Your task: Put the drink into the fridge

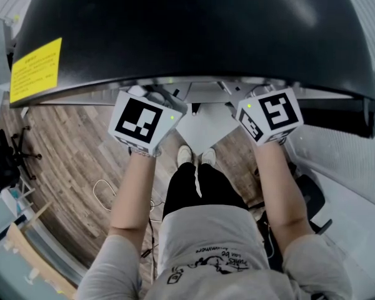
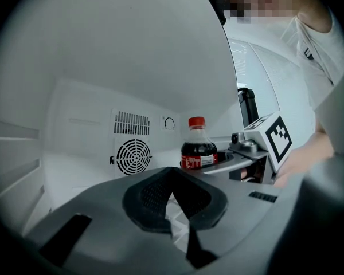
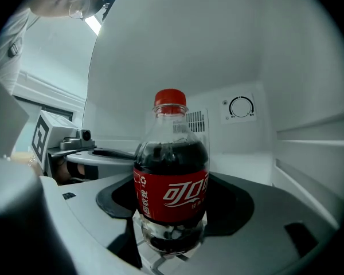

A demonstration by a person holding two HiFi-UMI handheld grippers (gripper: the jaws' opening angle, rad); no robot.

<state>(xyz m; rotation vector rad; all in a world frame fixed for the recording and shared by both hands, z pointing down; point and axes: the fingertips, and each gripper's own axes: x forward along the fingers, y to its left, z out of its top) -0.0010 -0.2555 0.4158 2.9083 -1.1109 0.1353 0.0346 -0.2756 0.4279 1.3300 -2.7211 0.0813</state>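
White plastic fridge interior [image 3: 309, 153] surrounds both my tools. Upright inside it, long axis vertical, the red-capped clear plastic cola bottle [image 3: 171, 193] sits straight ahead in my right gripper [image 3: 173, 242], pinched low between its wide-set jaws. My left gripper [image 2: 175, 211], pressed together and empty, hangs beside, farther off.

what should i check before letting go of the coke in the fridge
1. cola bottle gripped between the right tongs: ok
2. bottle upright, red cap on: ok
3. bottle inside the fridge: ok
4. bottle's base set down on something: cannot tell
5. left tongs shut, empty, apart from the bottle: ok
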